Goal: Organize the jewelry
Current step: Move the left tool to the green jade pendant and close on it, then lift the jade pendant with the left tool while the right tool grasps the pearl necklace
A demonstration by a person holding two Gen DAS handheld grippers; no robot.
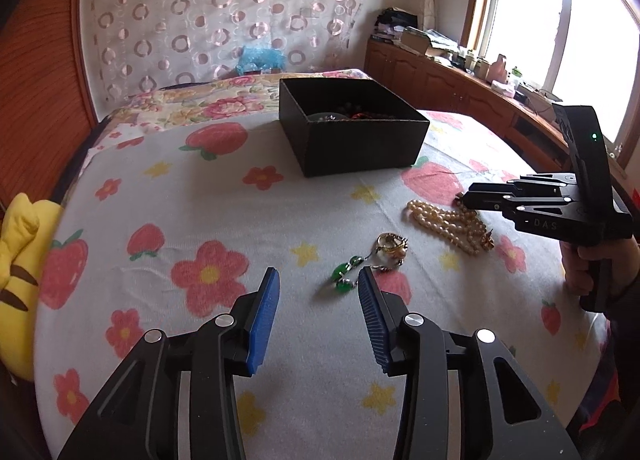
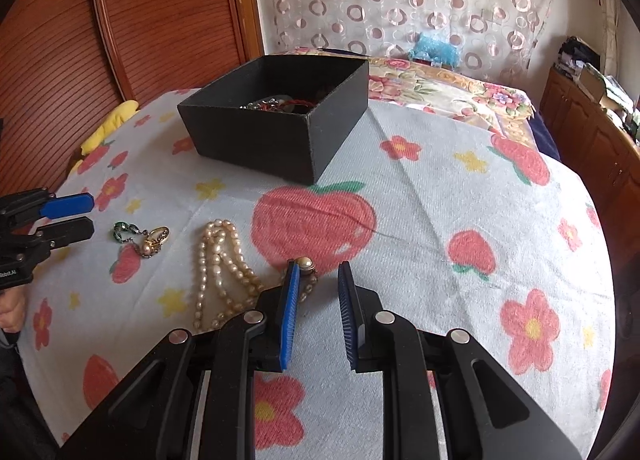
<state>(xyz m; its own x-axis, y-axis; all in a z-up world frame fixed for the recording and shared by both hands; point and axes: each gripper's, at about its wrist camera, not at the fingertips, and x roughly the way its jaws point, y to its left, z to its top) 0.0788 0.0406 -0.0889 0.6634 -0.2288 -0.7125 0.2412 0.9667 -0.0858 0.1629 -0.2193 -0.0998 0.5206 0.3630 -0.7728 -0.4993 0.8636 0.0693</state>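
A black open box [image 1: 352, 140] stands on the bed and holds several pieces of jewelry [image 2: 280, 103]; it also shows in the right wrist view [image 2: 280, 140]. A pearl necklace [image 1: 448, 226] lies on the blanket, also in the right wrist view [image 2: 220, 272]. A green-stone and gold piece [image 1: 372, 260] lies left of it, also in the right wrist view [image 2: 144, 238]. My left gripper [image 1: 316, 280] is open and empty, just short of the green piece. My right gripper [image 2: 318, 270] is open and empty, its left finger beside the necklace's pearl clasp [image 2: 305, 263].
The bed is covered by a blanket [image 1: 200, 220] with strawberries and flowers. A yellow plush toy [image 1: 20, 272] lies at the left edge. A wooden headboard [image 2: 140, 20] stands behind, a wooden cabinet [image 1: 460, 80] with clutter runs under the window.
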